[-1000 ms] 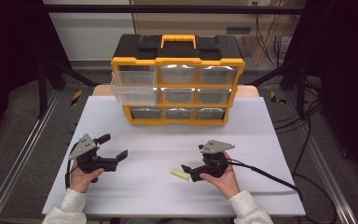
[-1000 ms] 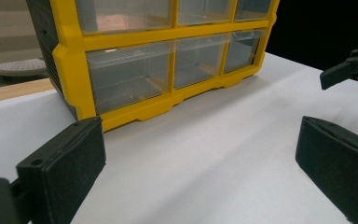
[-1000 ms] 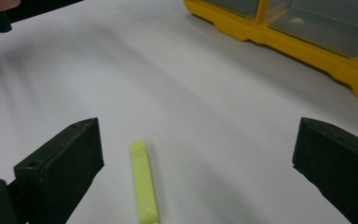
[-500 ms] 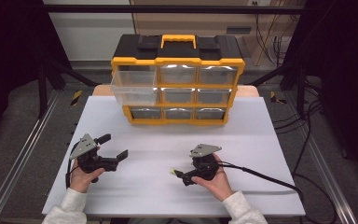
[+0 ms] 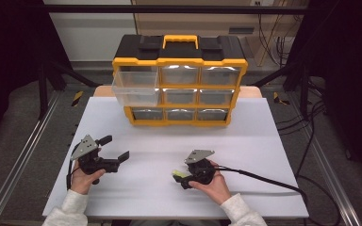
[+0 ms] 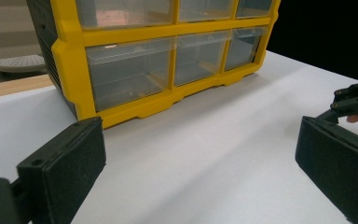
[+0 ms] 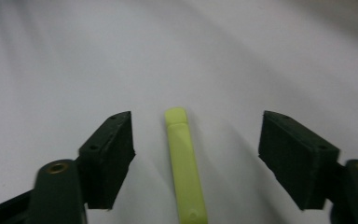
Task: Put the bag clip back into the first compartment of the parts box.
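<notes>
White foam-looking board (image 5: 264,141) covers the table, dark room all around it with metal rails along both sides and cables on the floor off to the right.

Nearest the camera, the person's two sleeves come in from the bottom edge. Right gripper (image 5: 181,179) is tipped down at the board, jaws spread wide, with a little lime-green stick (image 7: 185,165) lying flat right between them. In the right gripper view the stick runs lengthwise up the middle of the gap and neither pad touches it, bare board on both sides. From the high view the stick (image 5: 179,174) just peeks out at the gripper's front end. A black cable trails from that gripper off to the right across the board.

Left gripper (image 5: 115,150) sits well apart from it on the left side, also wide open, nothing between the jaws, pointing roughly toward the middle of the table.

Farther back is a yellow and black organizer (image 5: 180,80) with rows of clear drawers and a yellow handle on top. One drawer (image 5: 135,88) at its left end sticks out past the rest. Can't tell if anything's inside.
</notes>
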### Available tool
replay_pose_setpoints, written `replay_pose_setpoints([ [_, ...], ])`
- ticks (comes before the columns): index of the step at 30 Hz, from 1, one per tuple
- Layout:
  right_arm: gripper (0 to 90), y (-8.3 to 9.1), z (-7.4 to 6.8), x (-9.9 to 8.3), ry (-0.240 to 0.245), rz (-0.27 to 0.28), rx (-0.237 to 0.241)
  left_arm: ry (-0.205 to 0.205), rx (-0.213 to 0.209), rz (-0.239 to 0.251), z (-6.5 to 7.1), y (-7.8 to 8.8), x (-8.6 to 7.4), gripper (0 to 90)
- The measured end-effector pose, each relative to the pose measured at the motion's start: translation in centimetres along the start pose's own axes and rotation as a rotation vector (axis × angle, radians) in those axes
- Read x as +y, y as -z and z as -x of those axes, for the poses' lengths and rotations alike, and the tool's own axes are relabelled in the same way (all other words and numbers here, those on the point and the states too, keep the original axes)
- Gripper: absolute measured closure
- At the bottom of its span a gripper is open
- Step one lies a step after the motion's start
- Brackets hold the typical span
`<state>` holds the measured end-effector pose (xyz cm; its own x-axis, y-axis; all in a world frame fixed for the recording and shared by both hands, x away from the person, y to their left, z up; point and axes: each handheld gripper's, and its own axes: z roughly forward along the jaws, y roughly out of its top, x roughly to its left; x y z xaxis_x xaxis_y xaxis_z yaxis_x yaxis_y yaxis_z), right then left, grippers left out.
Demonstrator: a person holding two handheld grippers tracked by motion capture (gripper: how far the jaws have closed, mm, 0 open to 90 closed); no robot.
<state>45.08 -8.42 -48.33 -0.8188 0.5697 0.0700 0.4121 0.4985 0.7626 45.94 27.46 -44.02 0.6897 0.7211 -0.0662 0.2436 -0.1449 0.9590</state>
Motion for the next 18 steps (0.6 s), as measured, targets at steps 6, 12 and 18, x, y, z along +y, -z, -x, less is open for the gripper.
replay_pose_setpoints([
  [6,45.5,-0.18,0.03,-0.1,0.0,-0.02,0.037,0.004,0.0,0.006,-0.06,0.01,0.04,1.7],
  [12,57.7,-0.24,-0.09,-0.31,0.029,-0.042,0.044,-0.003,0.005,0.008,-0.04,0.08,0.12,1.9],
  [18,65.4,-0.08,-0.01,-0.32,0.046,-0.059,0.035,-0.007,0.005,0.002,0.01,-0.03,0.09,1.9],
])
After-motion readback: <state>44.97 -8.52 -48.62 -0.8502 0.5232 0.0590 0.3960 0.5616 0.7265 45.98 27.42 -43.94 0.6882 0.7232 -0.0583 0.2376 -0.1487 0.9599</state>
